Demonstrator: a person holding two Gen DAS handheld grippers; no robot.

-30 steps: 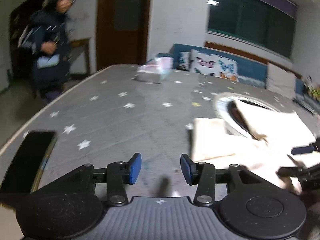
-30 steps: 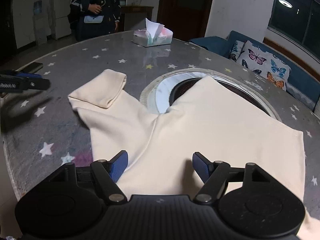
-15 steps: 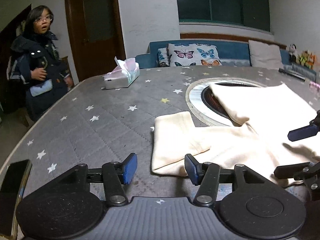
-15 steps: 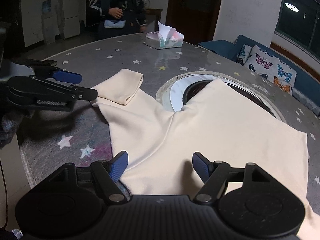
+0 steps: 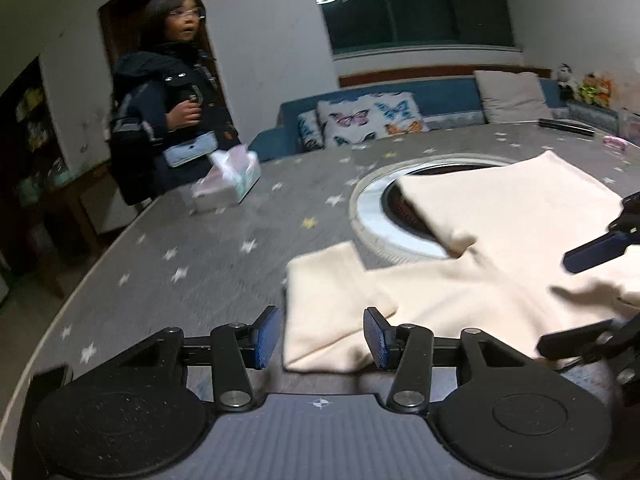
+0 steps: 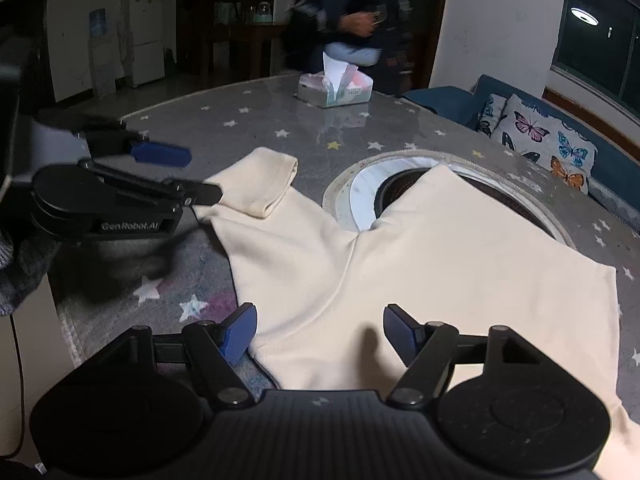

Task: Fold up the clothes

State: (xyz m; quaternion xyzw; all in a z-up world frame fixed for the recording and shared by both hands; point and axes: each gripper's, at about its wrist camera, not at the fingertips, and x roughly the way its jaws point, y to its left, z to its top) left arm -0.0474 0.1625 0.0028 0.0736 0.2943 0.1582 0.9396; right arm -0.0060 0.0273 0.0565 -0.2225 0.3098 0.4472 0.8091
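The counter [image 6: 256,128] is round, grey and strewn with small stars, with a white-rimmed round well [image 6: 360,196] sunk in its middle. A tissue box [image 6: 335,90] stands at its far side, and a person in a dark jacket [image 5: 168,120] stands just beyond the edge. Behind runs a blue sofa [image 5: 436,98] with butterfly cushions [image 5: 368,118] under a dark window [image 5: 412,0].

Half a second ago the left gripper [image 5: 320,336] sat further from the cloth; it has since come up so that the folded sleeve [image 5: 328,300] now lies between its wide jaws. The person has shifted closer to the tissue box. The right gripper [image 6: 320,332] has barely moved and hangs over the near hem, jaws wide and holding nothing.

The garment [image 6: 440,264] is cream and lies flat on the counter, partly covering the well. Its sleeve [image 6: 260,184] is doubled back at the cuff, and the body spreads smooth toward the right edge
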